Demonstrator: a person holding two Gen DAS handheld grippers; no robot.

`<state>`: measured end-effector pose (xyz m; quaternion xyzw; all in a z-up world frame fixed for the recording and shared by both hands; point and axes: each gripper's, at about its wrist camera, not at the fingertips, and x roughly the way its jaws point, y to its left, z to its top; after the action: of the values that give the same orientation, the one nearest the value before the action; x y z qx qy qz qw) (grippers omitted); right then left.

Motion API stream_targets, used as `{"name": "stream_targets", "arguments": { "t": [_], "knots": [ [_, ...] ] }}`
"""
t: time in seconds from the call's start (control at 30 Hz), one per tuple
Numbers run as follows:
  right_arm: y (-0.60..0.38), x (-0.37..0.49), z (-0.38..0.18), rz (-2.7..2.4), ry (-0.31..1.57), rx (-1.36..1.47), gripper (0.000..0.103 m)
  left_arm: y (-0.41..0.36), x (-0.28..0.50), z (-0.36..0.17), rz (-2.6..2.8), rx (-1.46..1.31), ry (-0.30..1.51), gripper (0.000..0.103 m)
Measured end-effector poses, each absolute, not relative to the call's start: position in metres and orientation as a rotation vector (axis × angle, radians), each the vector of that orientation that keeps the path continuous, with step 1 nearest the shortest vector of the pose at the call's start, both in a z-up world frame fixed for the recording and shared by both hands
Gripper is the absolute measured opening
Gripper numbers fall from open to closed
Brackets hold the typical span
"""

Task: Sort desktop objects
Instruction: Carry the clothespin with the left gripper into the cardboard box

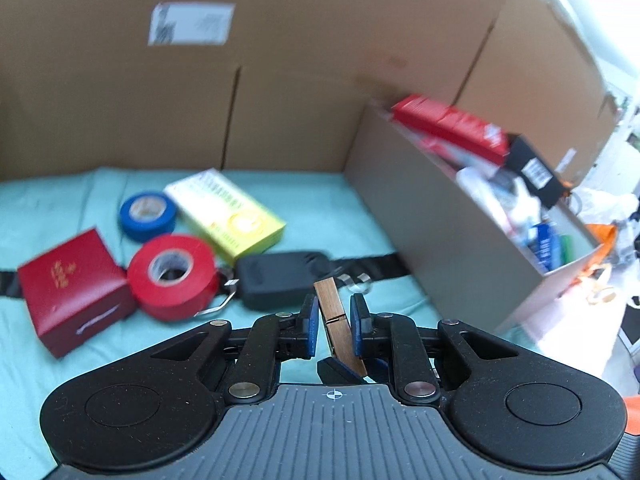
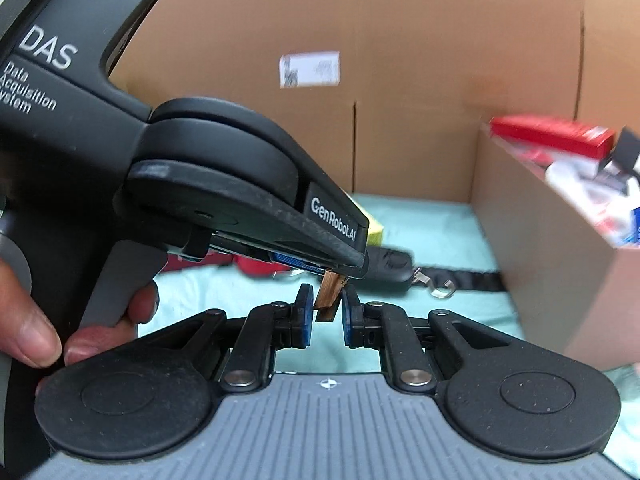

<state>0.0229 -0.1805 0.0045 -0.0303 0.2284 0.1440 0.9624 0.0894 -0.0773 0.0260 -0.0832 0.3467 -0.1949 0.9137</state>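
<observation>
Wooden clothespin (image 1: 337,322) sits tilted between my left gripper (image 1: 335,326) pads, pinched there, held above the teal cloth (image 1: 328,216) on the counter. In the right wrist view the same clothespin (image 2: 329,295) hangs from the left gripper's tip and dips between my right gripper (image 2: 325,314) fingers, which stand apart; the right pad looks just beside the wood, contact unclear, so right gripper is open. My hand (image 2: 48,320) wraps the left gripper's handle. Just past the left gripper lies a black key fob (image 1: 276,278) on a black strap (image 1: 372,266). Left of it, a red tape roll (image 1: 174,276) touching a dark red box (image 1: 72,294). Behind those, a blue tape roll (image 1: 147,214) and a yellow-green box (image 1: 230,214). Right side: open cardboard bin (image 1: 432,224) packed with items, a red carton (image 1: 450,126) on top. Cardboard wall (image 1: 280,60) with a white label (image 1: 191,23) at the back.
</observation>
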Motion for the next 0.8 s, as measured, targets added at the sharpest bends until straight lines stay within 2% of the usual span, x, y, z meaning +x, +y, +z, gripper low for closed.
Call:
{"name": "stream_targets", "arguments": {
  "t": [0.43,0.8],
  "knots": [
    [-0.249,0.012,0.045,0.139,0.312,-0.019,0.017,-0.156,0.087,0.081,-0.558,-0.100,0.588,0.012],
    [-0.300,0.051,0.047,0.049,0.296,0.021,0.017,-0.210,0.122,0.085,-0.641,-0.083,0.594,0.012]
  ]
}}
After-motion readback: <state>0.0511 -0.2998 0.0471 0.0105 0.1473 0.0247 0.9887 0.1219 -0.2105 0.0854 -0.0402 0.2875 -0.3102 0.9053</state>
